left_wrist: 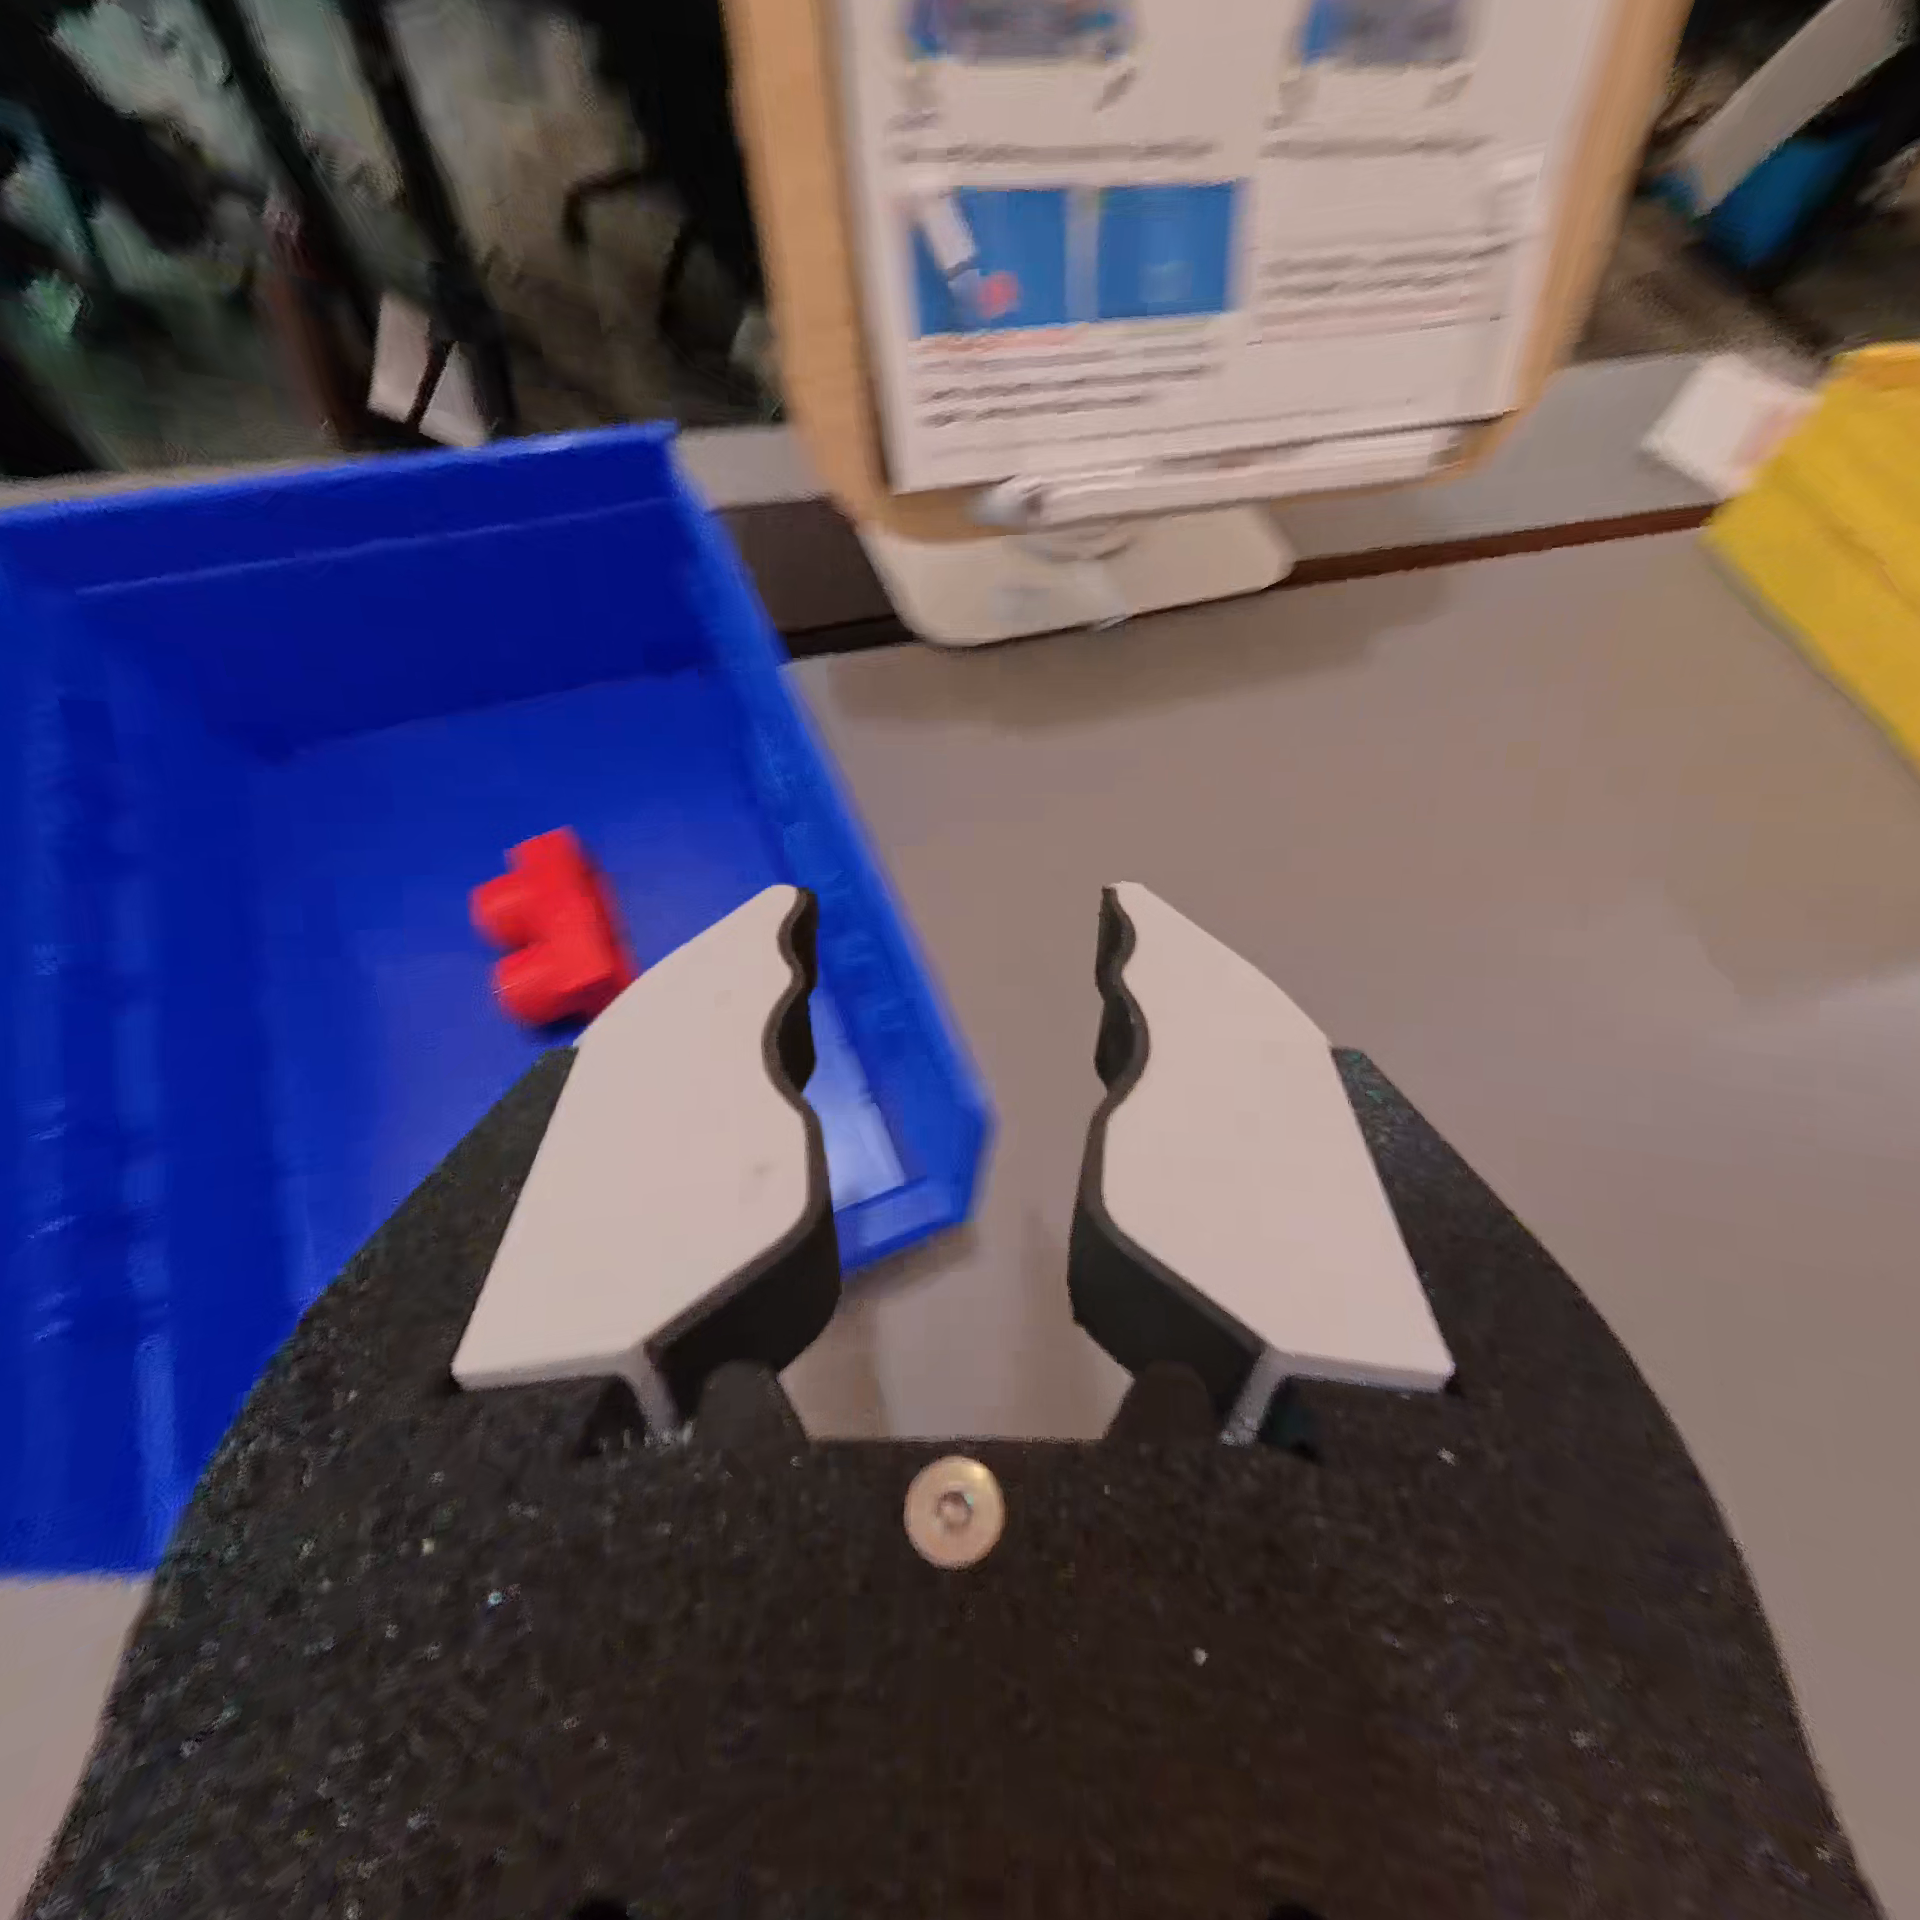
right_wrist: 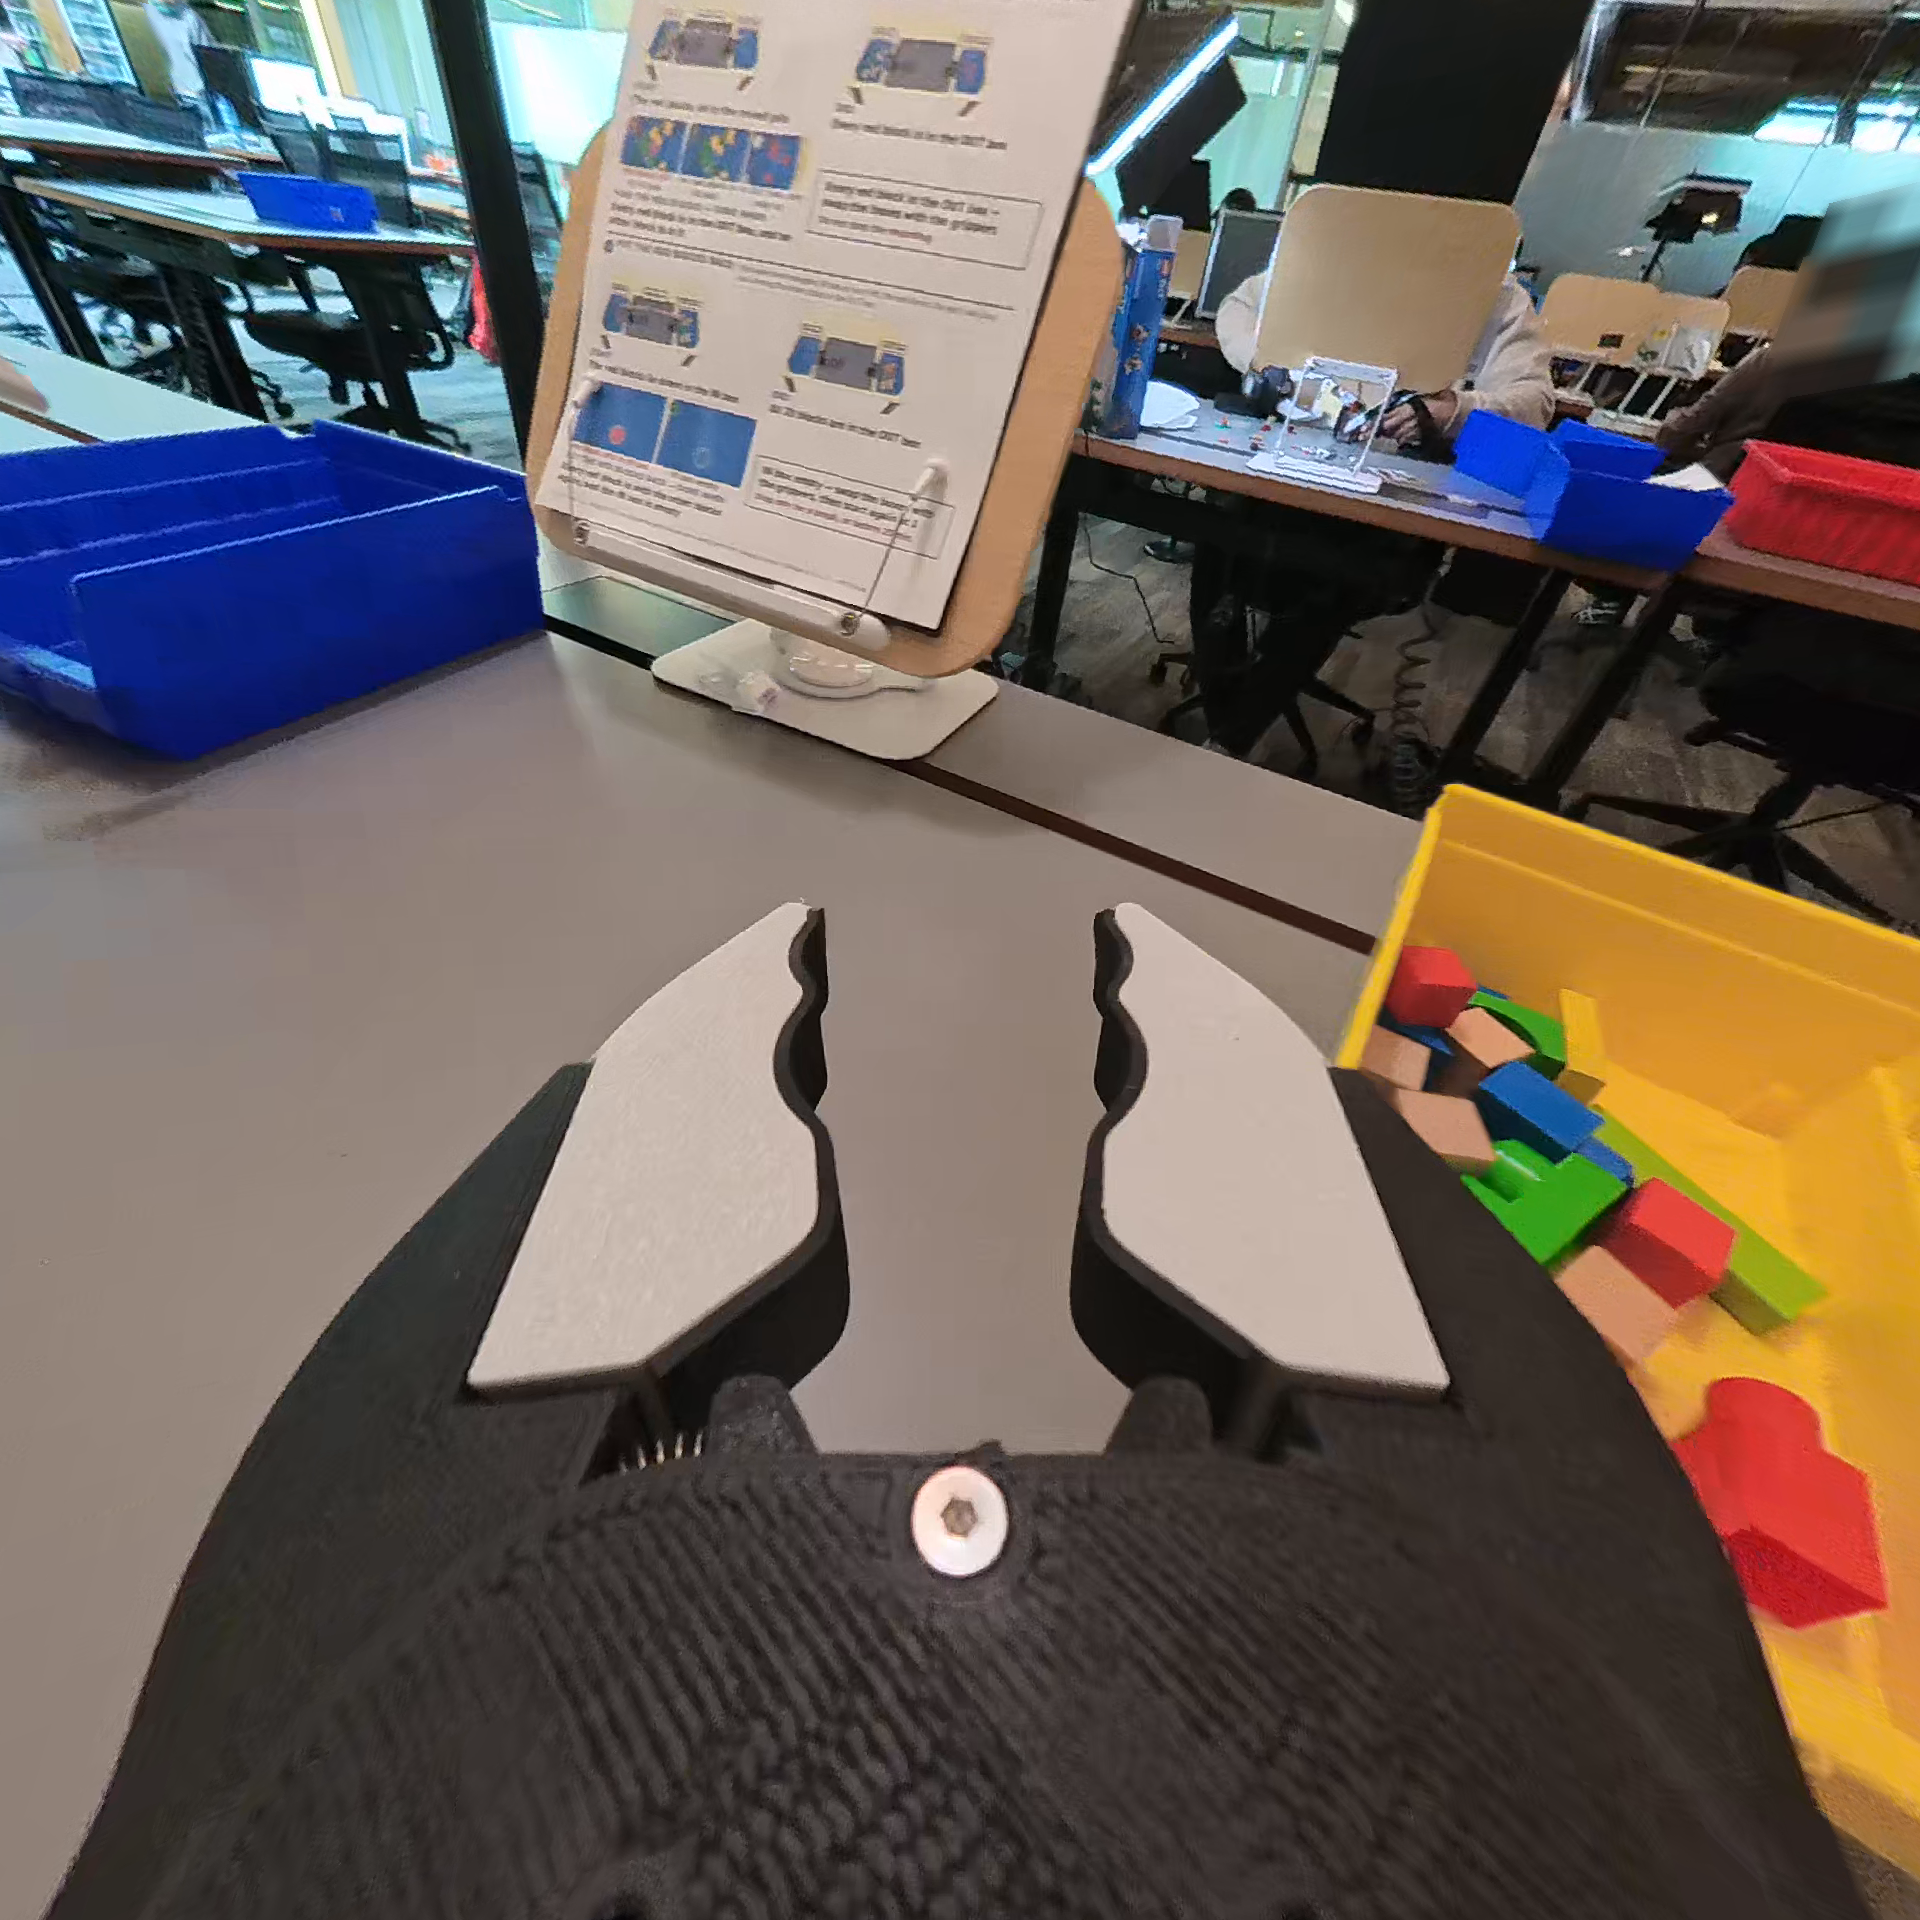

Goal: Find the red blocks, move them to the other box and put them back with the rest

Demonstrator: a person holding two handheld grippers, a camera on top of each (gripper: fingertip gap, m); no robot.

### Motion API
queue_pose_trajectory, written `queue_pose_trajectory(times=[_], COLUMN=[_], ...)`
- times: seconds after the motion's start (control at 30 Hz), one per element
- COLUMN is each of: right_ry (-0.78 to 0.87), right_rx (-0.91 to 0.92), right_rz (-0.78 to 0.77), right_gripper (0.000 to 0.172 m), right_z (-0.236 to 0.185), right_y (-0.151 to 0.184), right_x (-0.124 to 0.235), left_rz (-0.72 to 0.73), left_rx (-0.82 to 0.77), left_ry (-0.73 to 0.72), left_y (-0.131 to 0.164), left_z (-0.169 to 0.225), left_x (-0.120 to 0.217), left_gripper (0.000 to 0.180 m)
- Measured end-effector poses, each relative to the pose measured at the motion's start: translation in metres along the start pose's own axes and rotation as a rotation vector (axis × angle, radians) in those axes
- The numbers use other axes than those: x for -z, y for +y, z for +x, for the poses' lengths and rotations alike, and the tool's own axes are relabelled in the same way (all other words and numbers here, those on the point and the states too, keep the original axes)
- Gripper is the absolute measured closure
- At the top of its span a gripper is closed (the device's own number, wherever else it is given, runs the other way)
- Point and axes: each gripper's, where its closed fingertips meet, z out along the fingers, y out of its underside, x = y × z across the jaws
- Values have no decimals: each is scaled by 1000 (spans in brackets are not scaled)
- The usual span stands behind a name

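Note:
In the left wrist view a blue box sits at the left with one red block on its floor. My left gripper is open and empty, above the box's right wall and the grey table. In the right wrist view a yellow box at the right holds mixed blocks, among them red blocks. My right gripper is open and empty over the table, left of the yellow box. The blue box also shows at far left.
A sheet on a wooden board on a white stand is at the table's back edge, also in the left wrist view. The yellow box's corner shows at right. Other tables with bins and seated people lie beyond.

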Motion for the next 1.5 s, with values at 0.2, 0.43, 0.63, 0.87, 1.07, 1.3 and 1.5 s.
queue_pose_trajectory(times=[0.2,0.43,0.63,0.87,1.07,1.3,1.5], right_ry=[-52,-41,-27,-39,-35,-32,-52], right_rx=[-18,4,-9,-18,-18,-42,-32], right_rz=[23,41,25,14,14,6,-16], right_gripper=[122,122,122,122,122,122,122], right_z=[-23,-24,-16,-15,-13,-8,-14], right_y=[1,-4,3,7,8,13,17], right_x=[-11,-7,-3,-5,-5,-6,-13], left_rz=[-352,-593,-688,-699,-778,-808,-805], left_rx=[43,117,-155,-897,-1128,-1149,-1100], left_ry=[-162,-153,-98,98,120,185,226], left_y=[29,60,66,65,72,81,86], left_z=[-90,-116,-129,-126,-137,-137,-133], left_x=[-35,-86,-101,-103,-115,-127,-126], left_gripper=[115,112,113,97,93,99,107])
